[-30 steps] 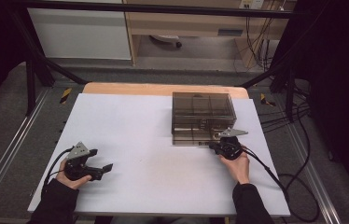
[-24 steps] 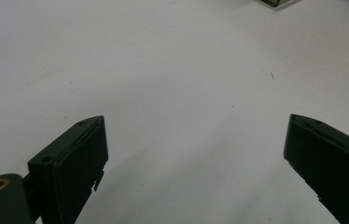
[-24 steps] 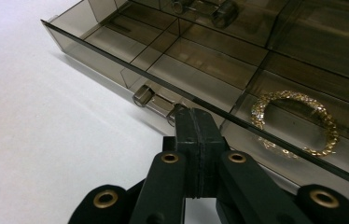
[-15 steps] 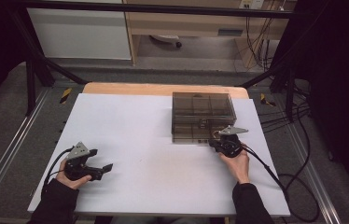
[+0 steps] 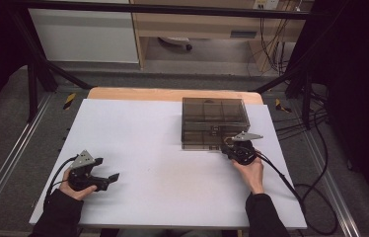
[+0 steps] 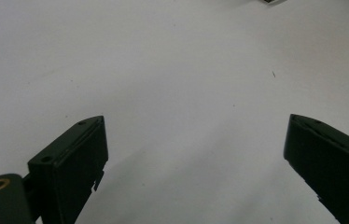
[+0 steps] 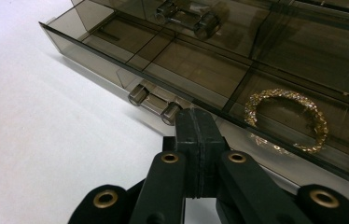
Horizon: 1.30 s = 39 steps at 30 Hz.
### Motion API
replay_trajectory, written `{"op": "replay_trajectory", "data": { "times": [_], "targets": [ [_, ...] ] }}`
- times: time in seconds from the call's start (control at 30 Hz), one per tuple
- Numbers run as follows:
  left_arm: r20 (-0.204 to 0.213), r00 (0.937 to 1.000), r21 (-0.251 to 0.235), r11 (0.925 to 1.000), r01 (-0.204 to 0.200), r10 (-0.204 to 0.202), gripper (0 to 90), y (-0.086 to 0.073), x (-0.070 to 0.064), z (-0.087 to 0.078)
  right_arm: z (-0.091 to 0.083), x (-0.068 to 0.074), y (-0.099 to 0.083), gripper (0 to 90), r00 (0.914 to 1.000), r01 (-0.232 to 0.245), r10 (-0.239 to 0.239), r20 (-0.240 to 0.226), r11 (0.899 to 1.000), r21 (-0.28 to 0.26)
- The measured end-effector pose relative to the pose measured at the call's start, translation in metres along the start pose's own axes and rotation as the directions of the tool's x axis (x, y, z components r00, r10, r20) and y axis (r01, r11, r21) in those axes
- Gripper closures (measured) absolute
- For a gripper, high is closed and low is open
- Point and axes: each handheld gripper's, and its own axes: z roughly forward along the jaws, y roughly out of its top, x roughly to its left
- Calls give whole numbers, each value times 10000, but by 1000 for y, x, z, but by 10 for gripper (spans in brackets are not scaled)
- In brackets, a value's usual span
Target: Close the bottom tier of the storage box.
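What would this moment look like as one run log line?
right gripper: shut, at drawer handle | drawer: slightly out, bracelet inside | left gripper: open over table

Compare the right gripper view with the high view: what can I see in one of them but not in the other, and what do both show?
Right gripper view: a gold bracelet lying in a compartment of the lower drawer, and that drawer's handle, with the right gripper shut just beside it.

High view: the left gripper, open on the bare white table, both hands, and the floor around.

Both: the smoky transparent drawer box and the right gripper at its front.
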Motion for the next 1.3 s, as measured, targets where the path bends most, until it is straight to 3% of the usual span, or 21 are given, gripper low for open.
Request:
{"op": "replay_trajectory", "data": {
  "times": [1.3],
  "targets": [
    [-34,10000,36,10000,29,-29,64,0,0,0,8,-11,5,900,9999,-79,80,107,9999,-109]
  ]
}}
